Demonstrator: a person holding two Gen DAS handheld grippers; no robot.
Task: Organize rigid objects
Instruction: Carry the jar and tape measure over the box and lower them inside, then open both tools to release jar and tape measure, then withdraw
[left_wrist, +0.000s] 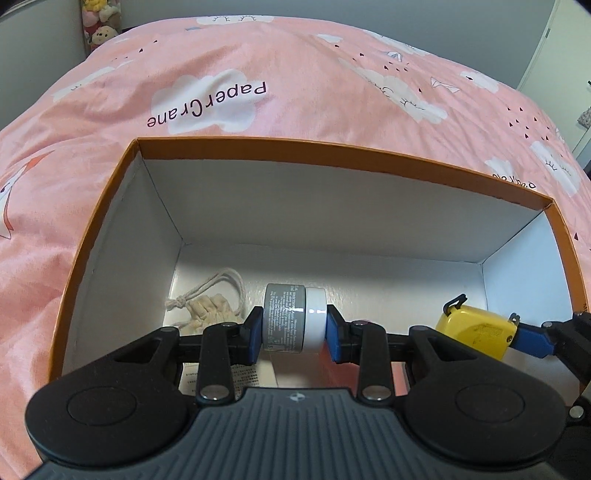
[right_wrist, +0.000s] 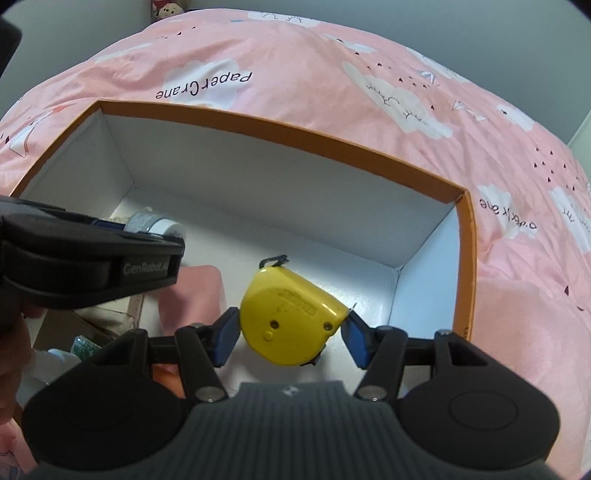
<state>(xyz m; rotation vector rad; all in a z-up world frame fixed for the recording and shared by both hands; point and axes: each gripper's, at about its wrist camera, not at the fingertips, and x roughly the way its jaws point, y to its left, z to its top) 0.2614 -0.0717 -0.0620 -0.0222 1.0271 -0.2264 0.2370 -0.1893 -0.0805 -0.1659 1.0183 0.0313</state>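
Note:
An orange-rimmed cardboard box (left_wrist: 325, 151) with white inner walls lies open on a pink bed cover. My left gripper (left_wrist: 294, 325) is shut on a small grey jar with a white lid (left_wrist: 291, 317), held sideways low inside the box. My right gripper (right_wrist: 291, 330) is shut on a yellow tape measure (right_wrist: 291, 314), also inside the box, toward its right end. The tape measure (left_wrist: 476, 328) and the right gripper's blue pad show at the right edge of the left wrist view. The jar (right_wrist: 155, 223) peeks over the left gripper's black body in the right wrist view.
A beige drawstring pouch (left_wrist: 210, 308) lies on the box floor at the left. A pink flat object (right_wrist: 192, 291) and printed cartons lie under the grippers. The pink cloud-print bed cover (left_wrist: 295, 85) surrounds the box (right_wrist: 280, 138). Plush toys (left_wrist: 99, 26) stand at the far back.

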